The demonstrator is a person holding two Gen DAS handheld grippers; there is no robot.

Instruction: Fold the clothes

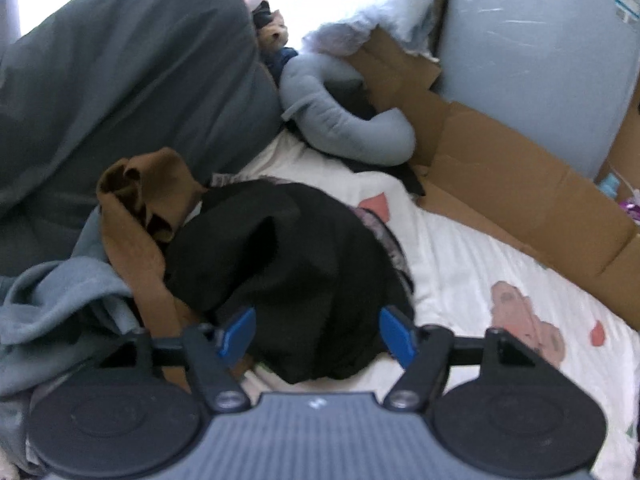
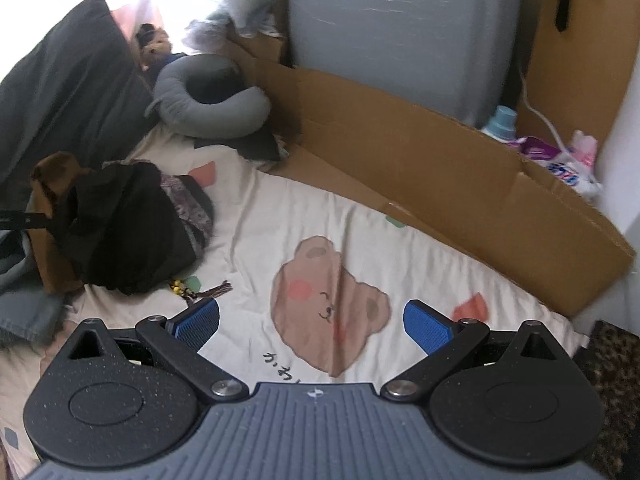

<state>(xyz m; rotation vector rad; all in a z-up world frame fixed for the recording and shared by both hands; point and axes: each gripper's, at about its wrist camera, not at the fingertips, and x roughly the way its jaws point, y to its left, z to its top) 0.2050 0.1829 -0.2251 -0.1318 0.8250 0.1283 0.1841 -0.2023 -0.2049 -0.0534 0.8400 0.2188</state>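
Snagging is what we are risking: the black garment point(image 1: 288, 248) is lying crumpled on the bed sheet point(image 1: 472, 280), tangled against a brown garment point(image 1: 136, 232), so one pinch could drag both. We are holding the left gripper point(image 1: 318, 326) wide open and empty, straddling the black cloth's near edge. We are hovering the right gripper point(image 2: 312, 322), equally open and empty, over bare sheet, well apart from the pile.

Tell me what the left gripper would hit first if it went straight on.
Most likely the black garment: the open left gripper points right at it, fingers either side of its near edge. Depth is unclear.
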